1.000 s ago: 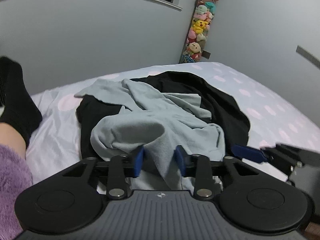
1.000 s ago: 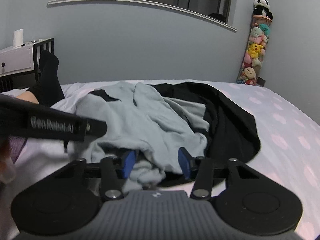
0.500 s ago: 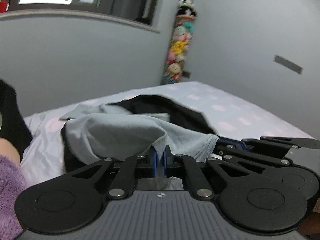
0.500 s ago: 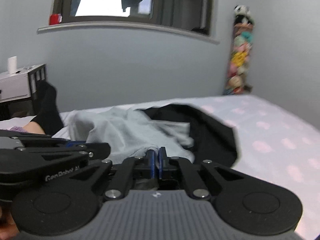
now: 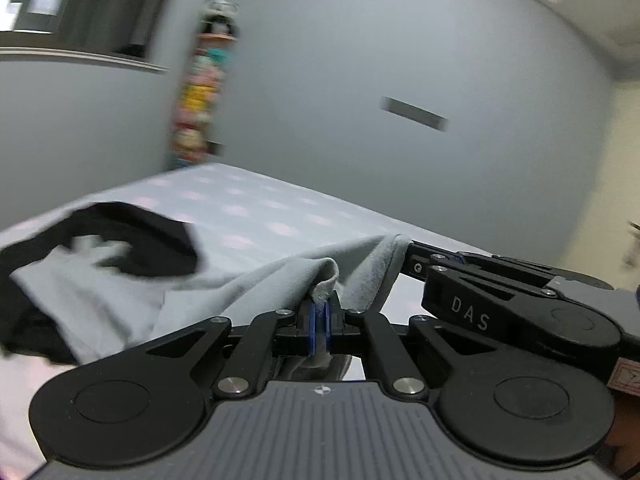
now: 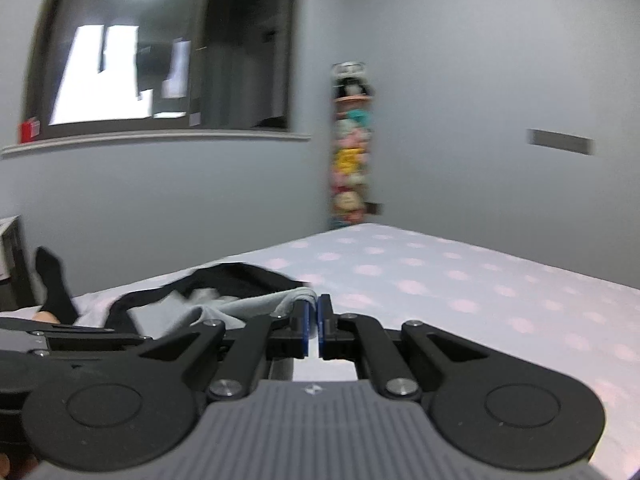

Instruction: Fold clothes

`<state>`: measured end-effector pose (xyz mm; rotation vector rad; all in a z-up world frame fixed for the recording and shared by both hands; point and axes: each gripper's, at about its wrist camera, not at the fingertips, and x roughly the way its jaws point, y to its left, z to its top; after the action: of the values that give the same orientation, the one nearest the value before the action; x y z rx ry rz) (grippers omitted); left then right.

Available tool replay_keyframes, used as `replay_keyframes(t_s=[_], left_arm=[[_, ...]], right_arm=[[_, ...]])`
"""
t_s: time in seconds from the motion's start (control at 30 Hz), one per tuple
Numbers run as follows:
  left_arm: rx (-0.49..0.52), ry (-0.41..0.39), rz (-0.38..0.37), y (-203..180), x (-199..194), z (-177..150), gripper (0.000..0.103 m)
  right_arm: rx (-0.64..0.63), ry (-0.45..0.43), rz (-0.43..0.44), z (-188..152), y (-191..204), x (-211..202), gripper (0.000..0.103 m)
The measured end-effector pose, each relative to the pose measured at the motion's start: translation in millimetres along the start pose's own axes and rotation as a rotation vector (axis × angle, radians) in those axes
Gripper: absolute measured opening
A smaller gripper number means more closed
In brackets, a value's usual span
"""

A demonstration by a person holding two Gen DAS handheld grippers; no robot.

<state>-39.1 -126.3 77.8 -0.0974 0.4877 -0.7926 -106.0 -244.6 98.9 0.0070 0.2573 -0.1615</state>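
Grey garment (image 5: 120,304) edge between tools

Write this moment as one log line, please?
step: lifting | left gripper: shut on grey garment | right gripper: shut on grey garment | black garment: on bed

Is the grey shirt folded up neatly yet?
Not yet. The grey shirt hangs stretched and rumpled, pinched at its edge by the left tongs and right tongs above the bed.

My blue-padded left gripper (image 5: 319,312) pinches pale grey cloth (image 5: 256,280); beyond lie a black garment (image 5: 132,236) and a pink-dotted sheet (image 5: 256,208).
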Motion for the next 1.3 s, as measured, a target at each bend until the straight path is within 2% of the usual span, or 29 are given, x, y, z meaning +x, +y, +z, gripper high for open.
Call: replay_keyframes(t_s=[0.13, 0.23, 0.3, 0.4, 0.43, 0.53, 0.57, 0.6, 0.67, 0.77, 0.87, 0.93, 1.0, 1.07, 1.17, 1.3], left_arm=[[0.081, 0.085, -0.153, -50, 10, -19, 0.002], [0.124, 0.201, -0.215, -63, 28, -39, 0.005], [0.129, 0.267, -0.225, -64, 36, -52, 0.007], [0.118, 0.329, -0.221, -49, 40, -67, 0.020], [0.122, 0.338, -0.209, -41, 39, -72, 0.029], [0.087, 0.340, -0.134, -22, 27, -82, 0.043], [0.060, 0.340, -0.104, -13, 23, -81, 0.045], [0.032, 0.339, -0.074, -4, 21, -79, 0.045], [-0.020, 0.339, -0.010, 20, 22, -75, 0.048], [-0.077, 0.347, 0.052, 48, 29, -72, 0.048], [-0.100, 0.361, 0.078, 59, 32, -74, 0.049], [-0.094, 0.374, 0.071, 56, 33, -76, 0.049], [-0.084, 0.387, 0.056, 52, 34, -79, 0.049], [-0.077, 0.398, 0.033, 48, 40, -83, 0.049], [-0.061, 0.410, -0.001, 40, 45, -86, 0.049], [-0.046, 0.431, -0.020, 34, 51, -91, 0.049]], right_arm=[[0.090, 0.030, -0.150, -20, -43, -52, 0.004], [0.130, 0.106, -0.221, -42, -65, -75, 0.004], [0.139, 0.197, -0.228, -59, -74, -78, 0.005], [0.135, 0.299, -0.240, -85, -76, -81, 0.005], [0.127, 0.322, -0.249, -93, -75, -83, 0.006], [0.127, 0.381, -0.256, -110, -79, -87, 0.012], [0.137, 0.394, -0.256, -114, -82, -86, 0.023], [0.152, 0.398, -0.265, -116, -85, -85, 0.040], [0.185, 0.400, -0.288, -117, -88, -83, 0.049], [0.208, 0.387, -0.292, -113, -92, -88, 0.049], [0.202, 0.365, -0.288, -105, -91, -88, 0.050], [0.182, 0.356, -0.283, -97, -89, -89, 0.053], [0.147, 0.348, -0.281, -89, -86, -90, 0.065], [0.120, 0.346, -0.272, -84, -85, -89, 0.071], [0.140, 0.388, -0.247, -90, -88, -78, 0.072], [0.238, 0.472, -0.243, -114, -100, -61, 0.071]])
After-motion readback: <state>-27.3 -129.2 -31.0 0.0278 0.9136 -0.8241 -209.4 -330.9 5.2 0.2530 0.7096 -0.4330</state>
